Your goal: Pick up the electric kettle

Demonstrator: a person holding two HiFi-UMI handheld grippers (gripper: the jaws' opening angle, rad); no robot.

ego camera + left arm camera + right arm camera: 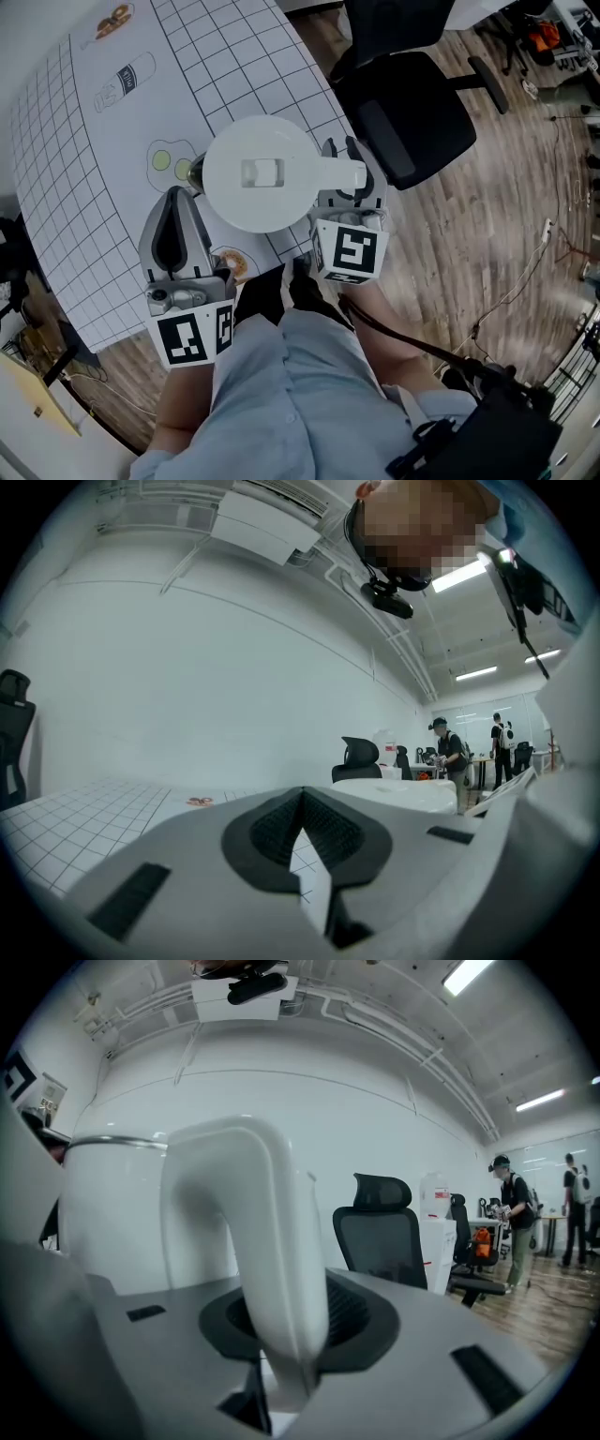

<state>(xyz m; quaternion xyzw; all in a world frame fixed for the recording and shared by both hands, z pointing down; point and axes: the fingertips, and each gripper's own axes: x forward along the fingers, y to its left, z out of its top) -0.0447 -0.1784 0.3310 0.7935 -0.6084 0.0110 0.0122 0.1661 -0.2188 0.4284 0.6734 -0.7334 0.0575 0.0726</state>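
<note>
The white electric kettle (261,173) stands on the gridded table mat, seen from above with its round lid toward me. Its handle (330,174) points right, toward the table's edge. My right gripper (351,174) sits around that handle. In the right gripper view the curved white handle (272,1269) runs down between the dark pads (361,1312), which press on it, and the kettle body (112,1213) fills the left. My left gripper (174,214) rests left of the kettle, jaws together and holding nothing. From the left gripper (302,841) the kettle's lid (403,794) shows to the right.
The white table mat (84,187) carries printed pictures of food and a bottle. A black office chair (412,103) stands on the wooden floor right of the table, close to the kettle's handle. People stand far off across the room (511,1213).
</note>
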